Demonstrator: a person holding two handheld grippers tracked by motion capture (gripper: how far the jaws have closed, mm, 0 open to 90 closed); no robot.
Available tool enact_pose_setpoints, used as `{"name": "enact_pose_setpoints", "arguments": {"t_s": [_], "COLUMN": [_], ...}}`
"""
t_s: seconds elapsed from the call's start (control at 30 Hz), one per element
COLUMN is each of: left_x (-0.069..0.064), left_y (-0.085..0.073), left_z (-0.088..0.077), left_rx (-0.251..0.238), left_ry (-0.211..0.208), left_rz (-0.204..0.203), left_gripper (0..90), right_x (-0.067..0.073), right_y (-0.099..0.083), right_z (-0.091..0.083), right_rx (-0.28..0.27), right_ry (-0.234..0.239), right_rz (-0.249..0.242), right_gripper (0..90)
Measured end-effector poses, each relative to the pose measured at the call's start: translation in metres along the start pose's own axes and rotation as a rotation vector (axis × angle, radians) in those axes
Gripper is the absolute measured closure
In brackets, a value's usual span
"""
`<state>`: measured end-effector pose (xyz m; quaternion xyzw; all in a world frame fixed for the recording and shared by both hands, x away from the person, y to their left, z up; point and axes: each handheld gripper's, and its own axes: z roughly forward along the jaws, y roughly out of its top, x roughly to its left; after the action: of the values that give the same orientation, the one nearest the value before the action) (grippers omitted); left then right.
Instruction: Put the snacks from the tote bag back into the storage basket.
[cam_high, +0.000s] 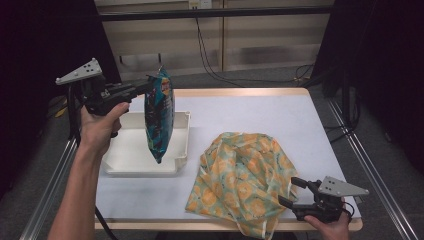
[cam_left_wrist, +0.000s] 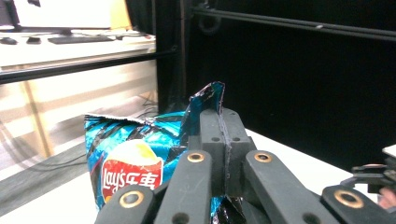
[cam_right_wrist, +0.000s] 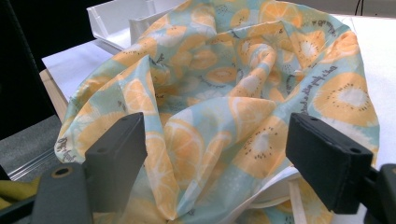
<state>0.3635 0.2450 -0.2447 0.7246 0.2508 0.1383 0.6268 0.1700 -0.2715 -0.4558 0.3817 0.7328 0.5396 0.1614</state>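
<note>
One blue chip bag (cam_high: 159, 116) hangs above the one white tray (cam_high: 131, 157) at the table's (cam_high: 280, 107) left, its top edge pinched in the left gripper (cam_high: 148, 86). One fruit-print cloth bag (cam_high: 240, 175) lies near right; the right gripper (cam_high: 295, 192) spreads wide beside it, empty.

The chip bag (cam_high: 159, 116) is glossy foil-like film, crinkled, with shiny blue print and a jagged top seal. The cloth bag (cam_high: 240, 177) is thin, soft fabric, matt, creased into loose folds, printed with orange slices. The tray (cam_high: 183, 145) is smooth white plastic with a slight sheen. The table (cam_high: 260, 110) has a matt, pale top and a light wood edge. Each hand-held gripper has matt black plastic jaws with brass-coloured rivets; the left (cam_high: 145, 86) and right (cam_high: 289, 191) both carry a dull grey plate.
</note>
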Motion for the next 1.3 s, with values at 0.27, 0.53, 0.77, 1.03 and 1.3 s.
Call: {"name": "enact_pose_setpoints", "arguments": {"t_s": [0.27, 0.53, 0.77, 1.03, 1.3], "left_x": [0.020, 0.043, 0.061, 0.071, 0.075], "left_y": [-0.013, -0.029, -0.053, -0.066, -0.076], "left_z": [-0.017, -0.029, -0.022, -0.002, 0.024], "left_rx": [0.020, 0.008, 0.024, 0.018, 0.021], "left_ry": [0.097, 0.213, 0.267, 0.285, 0.293], "left_rz": [-0.011, -0.062, -0.101, -0.117, -0.102], "left_gripper": [90.0, 90.0, 90.0, 90.0, 90.0], "right_x": [0.000, 0.000, -0.003, -0.002, -0.003], "right_y": [0.000, 0.000, 0.000, 0.000, -0.001], "right_z": [0.000, 0.001, 0.002, 0.003, 0.002], "right_rx": [0.002, 0.003, 0.008, 0.012, 0.010], "right_ry": [-0.001, -0.003, -0.003, 0.003, 0.005], "right_rz": [-0.003, -0.004, 0.002, -0.007, -0.003], "right_gripper": [19.9, 19.9, 19.9, 19.8, 19.9]}}
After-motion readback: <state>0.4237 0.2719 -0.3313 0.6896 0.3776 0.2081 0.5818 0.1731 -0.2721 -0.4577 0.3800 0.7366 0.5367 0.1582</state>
